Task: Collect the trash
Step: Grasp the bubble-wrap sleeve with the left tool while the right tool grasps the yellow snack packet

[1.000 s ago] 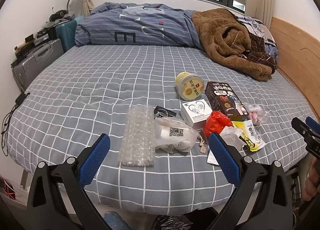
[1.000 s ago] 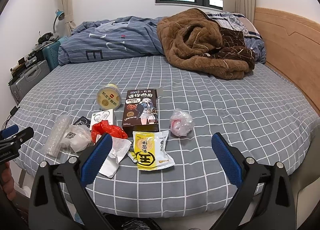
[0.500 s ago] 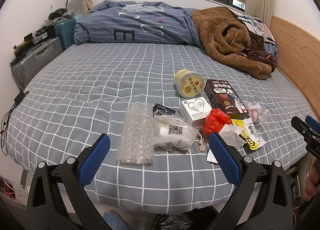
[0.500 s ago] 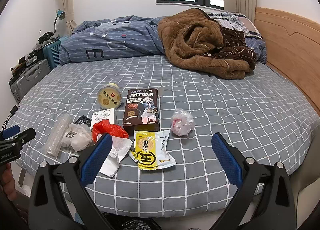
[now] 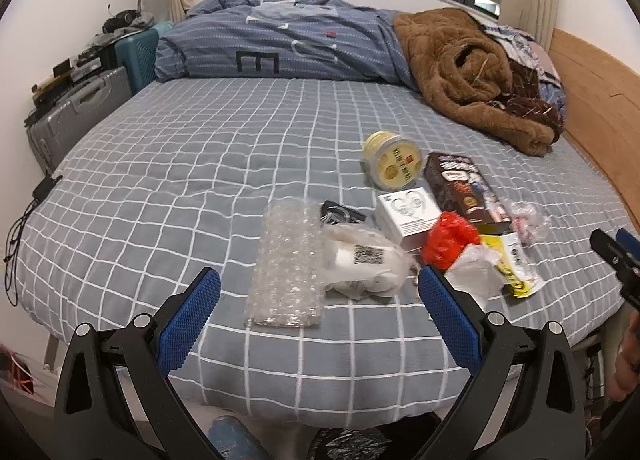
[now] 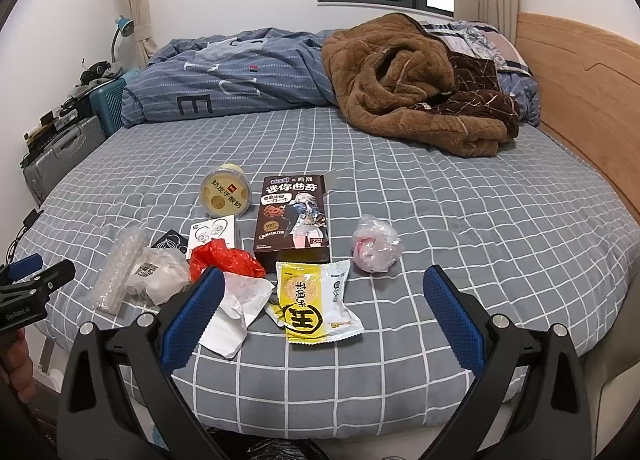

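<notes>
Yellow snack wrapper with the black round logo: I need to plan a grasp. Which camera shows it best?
The right wrist view: the yellow snack wrapper lies flat, nearly unobstructed. The left wrist view shows it edge-on, partly behind white crumpled paper.

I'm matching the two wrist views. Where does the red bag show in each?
Left wrist: red bag right of centre, just above the left gripper's right finger.
Right wrist: red bag left of centre, above the right gripper's left finger.
Shared landmark: the yellow tub, up the bed from it.
</notes>
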